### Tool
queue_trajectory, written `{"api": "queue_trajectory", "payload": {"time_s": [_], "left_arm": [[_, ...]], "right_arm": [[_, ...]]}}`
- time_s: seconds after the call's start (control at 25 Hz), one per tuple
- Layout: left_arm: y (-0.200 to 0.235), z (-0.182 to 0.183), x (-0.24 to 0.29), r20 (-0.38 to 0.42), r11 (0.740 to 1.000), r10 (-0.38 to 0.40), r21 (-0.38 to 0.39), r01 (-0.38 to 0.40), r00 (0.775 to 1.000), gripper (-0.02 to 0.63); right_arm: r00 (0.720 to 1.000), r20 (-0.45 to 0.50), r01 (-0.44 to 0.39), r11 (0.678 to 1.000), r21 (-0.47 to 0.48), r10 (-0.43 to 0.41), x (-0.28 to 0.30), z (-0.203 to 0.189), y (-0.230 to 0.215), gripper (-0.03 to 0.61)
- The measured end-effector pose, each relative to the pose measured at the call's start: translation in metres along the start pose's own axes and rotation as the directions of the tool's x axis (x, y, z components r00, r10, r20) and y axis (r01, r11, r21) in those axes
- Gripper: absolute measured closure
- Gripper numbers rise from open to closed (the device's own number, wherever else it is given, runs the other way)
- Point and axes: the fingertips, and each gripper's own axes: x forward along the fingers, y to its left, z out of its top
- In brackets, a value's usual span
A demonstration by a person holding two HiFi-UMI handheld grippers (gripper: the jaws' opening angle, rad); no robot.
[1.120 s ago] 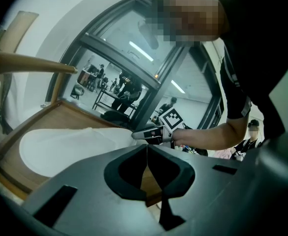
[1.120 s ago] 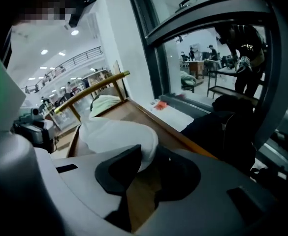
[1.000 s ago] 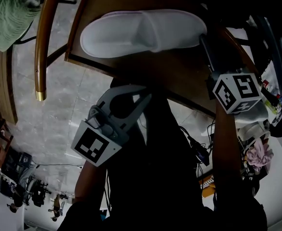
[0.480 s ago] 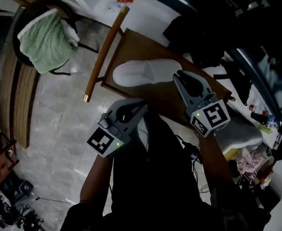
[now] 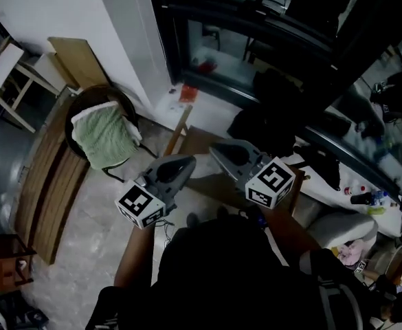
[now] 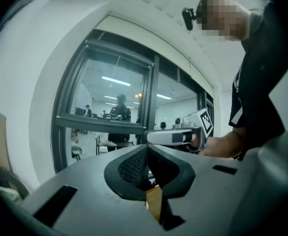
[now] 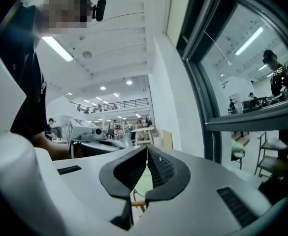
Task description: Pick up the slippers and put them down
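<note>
Grippers held up level, side by side. Left gripper (image 5: 190,160) jaws pressed together, empty. Right gripper (image 5: 215,147) jaws just closed together, nothing between. Pale slipper (image 5: 201,168) partly hidden on wooden table (image 5: 204,139) below, between both grippers.

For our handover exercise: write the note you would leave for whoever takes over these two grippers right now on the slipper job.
The left gripper is shut and empty, held level in the air.
The right gripper is shut and empty, level, beside it.
Neither holds a slipper. A pale patch between them in the head view, lying on the wooden table, is probably one.
Done: nothing is in hand, and the pictures do not show more.
Left: if a pickup is due, lower a gripper, open it and grasp the slipper.
</note>
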Motion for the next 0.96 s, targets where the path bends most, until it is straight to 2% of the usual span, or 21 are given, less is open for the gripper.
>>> {"api": "queue_trajectory", "payload": {"time_s": [0.24,0.44,0.6,0.96], "left_arm": [[0.012,0.032,-0.009,0.068,0.999,-0.016,0.031,0.014,0.998,0.6],[-0.014,0.007,-0.014,0.026,0.996,-0.087,0.037,0.086,0.996,0.6],[-0.012,-0.014,-0.021,0.016,0.993,-0.107,0.059,0.106,0.994,0.6],[0.012,0.012,-0.059,-0.022,0.985,-0.131,0.113,0.133,0.991,0.6]], "right_arm": [[0.998,0.024,0.059,0.997,-0.051,-0.058,0.006,0.015,-0.017,0.552],[0.991,0.006,0.137,0.989,-0.049,-0.137,-0.016,-0.009,-0.011,0.552],[0.984,0.033,0.177,0.983,-0.047,-0.175,-0.015,-0.029,-0.013,0.552],[0.984,0.026,0.18,0.981,-0.068,-0.179,0.027,-0.002,0.013,0.552]]}}
